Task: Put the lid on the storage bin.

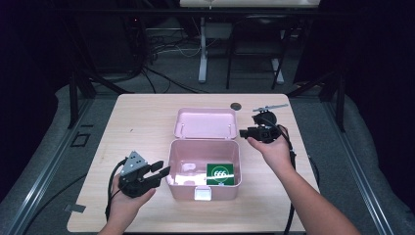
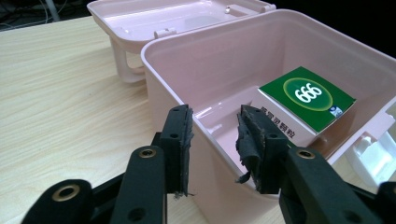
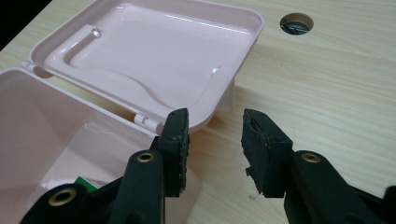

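One pink box (image 1: 203, 169) — lid (image 1: 205, 122) back, one green packet (image 1: 219, 174) inside — sits between two grippers, left (image 1: 161, 169) and right (image 1: 243, 132), jaws apart and empty.

The box (image 1: 203, 169) is pale pink inside and outside, and its open lid (image 1: 205, 123) has the same pale pink colour. The latch (image 1: 203, 194) at the front of the box is white. Inside the box lies a small carton (image 2: 306, 99) with a dark green top, a lighter green oval with a yellow ring, and the white figures 666; its side is white with dark print. The counter (image 1: 137, 117) is light beige with a fine wood grain pattern. The left tool (image 1: 159, 170) and the right tool (image 1: 244, 132) are black, and the left one carries a grey plate (image 1: 135, 163) on top.
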A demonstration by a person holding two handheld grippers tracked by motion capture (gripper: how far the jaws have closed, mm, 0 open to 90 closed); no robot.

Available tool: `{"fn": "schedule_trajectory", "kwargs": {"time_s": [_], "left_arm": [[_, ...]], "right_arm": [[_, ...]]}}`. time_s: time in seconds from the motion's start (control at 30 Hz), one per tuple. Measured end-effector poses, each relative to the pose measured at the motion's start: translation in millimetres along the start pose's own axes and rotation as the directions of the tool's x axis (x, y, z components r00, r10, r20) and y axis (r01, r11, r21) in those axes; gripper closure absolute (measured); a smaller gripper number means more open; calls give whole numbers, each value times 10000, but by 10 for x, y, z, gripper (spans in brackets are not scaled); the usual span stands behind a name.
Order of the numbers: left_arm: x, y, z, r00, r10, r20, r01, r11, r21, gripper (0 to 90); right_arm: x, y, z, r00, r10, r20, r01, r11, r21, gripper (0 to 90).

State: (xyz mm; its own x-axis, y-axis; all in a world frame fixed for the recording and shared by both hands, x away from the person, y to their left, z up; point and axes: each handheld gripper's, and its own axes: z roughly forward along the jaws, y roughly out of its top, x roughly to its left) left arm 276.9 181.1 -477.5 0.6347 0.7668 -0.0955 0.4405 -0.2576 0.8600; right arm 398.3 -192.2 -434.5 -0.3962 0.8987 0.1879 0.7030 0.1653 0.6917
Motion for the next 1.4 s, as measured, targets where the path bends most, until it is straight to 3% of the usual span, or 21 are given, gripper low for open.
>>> {"fn": "schedule_trajectory", "kwargs": {"time_s": [0.27,0.5,0.9,1.13,1.4], "left_arm": [[-36,-29,48,9997,177,146,-180,9996,225,713],[-41,-47,50,9997,239,4,-239,9993,286,752],[-55,-62,37,9995,323,-36,-322,9992,219,760],[-65,-71,25,9994,335,-31,-334,9993,175,764],[-63,-82,17,9993,382,37,-382,9992,109,765]], "right_arm": [[-19,92,57,9999,97,94,-98,9999,129,611],[-28,186,99,9996,223,148,-227,9995,239,608],[32,382,341,9986,322,418,-347,9975,616,608],[28,504,537,9956,629,689,-682,9946,777,609],[-75,575,734,9863,1181,1153,-1306,9856,1075,633]]}}
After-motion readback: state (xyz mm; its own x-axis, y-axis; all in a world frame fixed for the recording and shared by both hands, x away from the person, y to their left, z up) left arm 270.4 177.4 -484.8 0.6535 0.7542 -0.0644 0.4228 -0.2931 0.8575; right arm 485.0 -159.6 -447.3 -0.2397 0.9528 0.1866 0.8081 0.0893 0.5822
